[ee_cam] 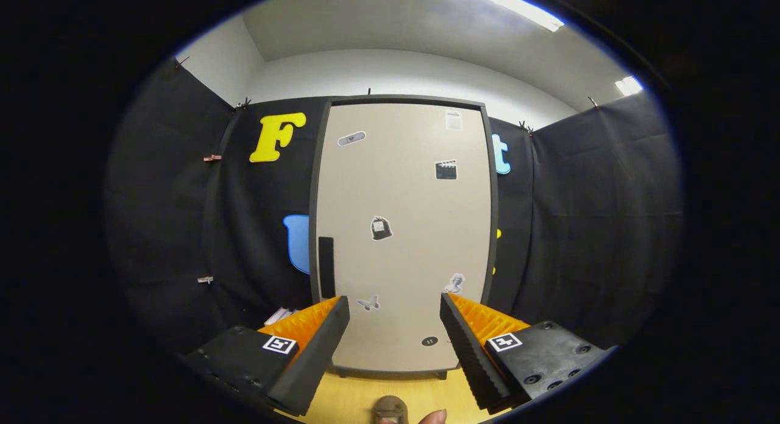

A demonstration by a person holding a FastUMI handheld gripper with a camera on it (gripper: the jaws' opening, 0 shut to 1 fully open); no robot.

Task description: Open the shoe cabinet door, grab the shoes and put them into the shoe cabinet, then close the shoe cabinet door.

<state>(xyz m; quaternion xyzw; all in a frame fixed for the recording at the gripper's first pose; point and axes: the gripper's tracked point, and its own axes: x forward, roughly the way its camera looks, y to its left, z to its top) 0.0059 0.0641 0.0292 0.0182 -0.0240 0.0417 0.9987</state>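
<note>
A tall beige shoe cabinet (405, 229) with a dark frame stands straight ahead, its door shut. A dark vertical handle (326, 267) sits low on the door's left edge. Several small stickers dot the door. My gripper (395, 305) is held open in front of the door's lower part, some way short of it, with nothing between its fingers. The handle lies just above and beyond the left fingertip (339, 308). A small part of a pale shoe (279, 316) peeks out behind the left finger, left of the cabinet.
Black cloth walls close the booth behind and beside the cabinet. A wooden floor (359, 399) runs from the cabinet's base toward me. A small brown round object (390, 410) and a fingertip (434, 417) show at the very bottom between the fingers.
</note>
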